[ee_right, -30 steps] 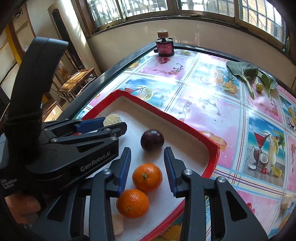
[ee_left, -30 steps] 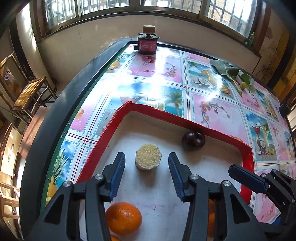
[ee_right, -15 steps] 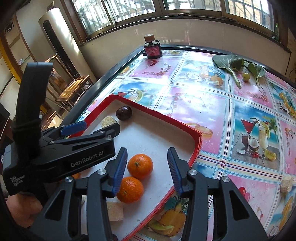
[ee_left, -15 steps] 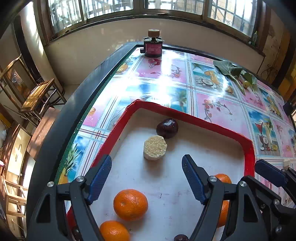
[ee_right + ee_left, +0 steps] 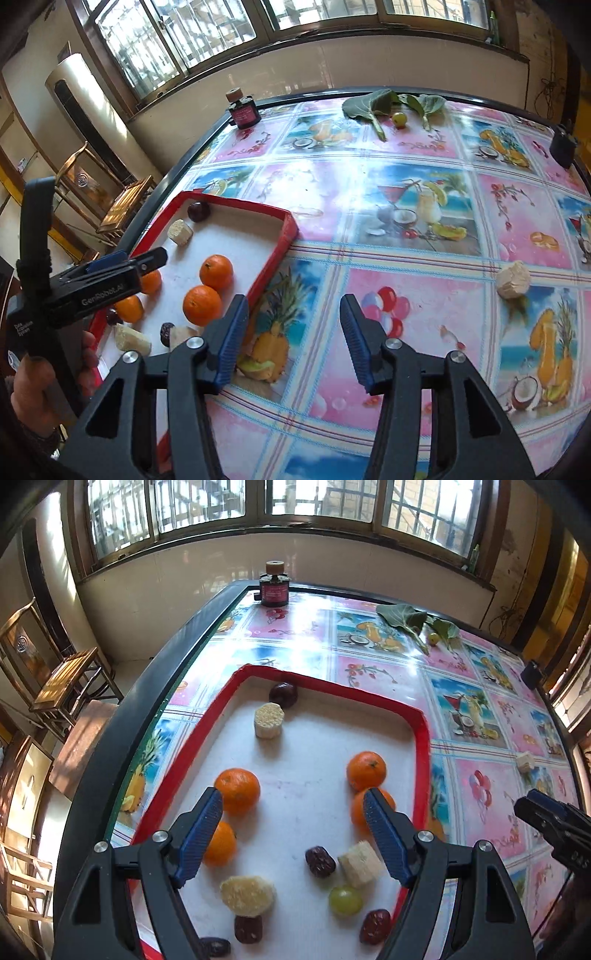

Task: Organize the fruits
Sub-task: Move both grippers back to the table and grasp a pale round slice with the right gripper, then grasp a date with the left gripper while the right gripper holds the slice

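A red-rimmed white tray (image 5: 421, 738) holds several oranges (image 5: 237, 791), a dark plum (image 5: 283, 694), pale corn pieces (image 5: 268, 719), red dates (image 5: 320, 861) and a green grape (image 5: 345, 900). My left gripper (image 5: 293, 834) is open and empty above the tray's near half. My right gripper (image 5: 291, 341) is open and empty over the tablecloth, right of the tray (image 5: 275, 254). A pale fruit piece (image 5: 512, 279) lies on the cloth to the right; it also shows in the left wrist view (image 5: 524, 761). A small green fruit (image 5: 399, 119) lies by leaves.
A dark jar (image 5: 274, 587) stands at the table's far edge. Green leaves (image 5: 373, 105) lie at the far side. A small black object (image 5: 563, 144) sits at the far right. A wooden chair (image 5: 62, 686) stands left of the table.
Both grippers pulled back and up from the tray. The left one opened wider and more fruit came into view. The right one swung right, off the oranges and over the tablecloth.
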The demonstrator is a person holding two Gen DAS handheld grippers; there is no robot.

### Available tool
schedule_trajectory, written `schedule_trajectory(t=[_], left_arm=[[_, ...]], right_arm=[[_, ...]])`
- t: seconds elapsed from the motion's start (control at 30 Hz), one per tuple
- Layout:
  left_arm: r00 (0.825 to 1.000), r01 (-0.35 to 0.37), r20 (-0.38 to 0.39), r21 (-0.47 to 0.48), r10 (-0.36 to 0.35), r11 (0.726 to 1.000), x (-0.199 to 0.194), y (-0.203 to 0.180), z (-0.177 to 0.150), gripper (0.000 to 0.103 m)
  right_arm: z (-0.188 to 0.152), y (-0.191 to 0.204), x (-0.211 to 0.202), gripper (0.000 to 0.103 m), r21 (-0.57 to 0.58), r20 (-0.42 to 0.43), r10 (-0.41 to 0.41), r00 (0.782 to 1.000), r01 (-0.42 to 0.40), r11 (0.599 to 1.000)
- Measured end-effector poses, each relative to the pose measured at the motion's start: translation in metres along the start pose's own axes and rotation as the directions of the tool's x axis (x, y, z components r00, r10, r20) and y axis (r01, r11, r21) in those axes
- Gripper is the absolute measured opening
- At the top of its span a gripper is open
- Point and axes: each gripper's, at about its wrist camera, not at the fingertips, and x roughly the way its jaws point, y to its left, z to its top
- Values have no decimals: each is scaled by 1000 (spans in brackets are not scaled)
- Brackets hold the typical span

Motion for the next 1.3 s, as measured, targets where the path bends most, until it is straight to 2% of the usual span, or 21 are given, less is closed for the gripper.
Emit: schedule_trajectory(t=[0.13, 0.23, 0.4, 0.5, 0.6, 0.7, 0.83, 0.9, 0.93, 1.0, 1.1, 1.17, 1.3], left_arm=[[998, 63, -5, 14, -63, 998, -26, -27, -29, 78], [997, 75, -22, 39, -74, 996, -37, -49, -57, 78], [991, 96, -95, 17, -94, 995, -38, -72, -91, 78], [992, 70, -102, 14, -69, 997, -43, -79, -105, 78], [994, 35, -104, -23, -37, 999, -47, -77, -117, 78], [995, 16, -94, -55, -21, 998, -54, -74, -129, 78], [994, 10, -107, -124, -23, 992, -61, -71, -137, 78], [994, 37, -96, -172, -54, 984, -66, -69, -142, 78], [993, 51, -91, -186, -69, 981, -68, -70, -145, 78], [993, 62, -84, -192, -80, 979, -69, -75, -148, 78], [993, 61, -86, -187, -78, 981, -61, -79, -146, 77], [993, 61, -86, -228, -83, 972, -53, -78, -144, 76], [986, 81, -116, -288, -119, 954, -32, -79, -140, 51]], right_arm=[[-17, -53, -17, 56, 84, -4, -41, 999, 41, 996], [-27, -88, -24, 56, 141, -18, -36, 999, 38, 989], [-28, -121, -27, 56, 136, -11, -52, 999, 53, 989], [-14, -126, -17, 57, 69, 2, -68, 998, 67, 995], [1, -134, -9, 57, 12, 62, -141, 988, 140, 990], [15, -146, 7, 58, 16, 43, -147, 988, 147, 989], [22, -143, 25, 58, -64, 20, -140, 990, 141, 988], [24, -138, 28, 47, -105, 14, -152, 988, 153, 983], [24, -135, 29, 35, -129, 7, -153, 988, 153, 980], [21, -129, 26, 34, -166, 5, -152, 988, 151, 975], [13, -129, 20, 34, -160, 0, -107, 994, 105, 981], [7, -128, 19, 34, -167, -1, -96, 995, 94, 981], [2, -127, 15, 34, -177, -4, -86, 996, 84, 981]])
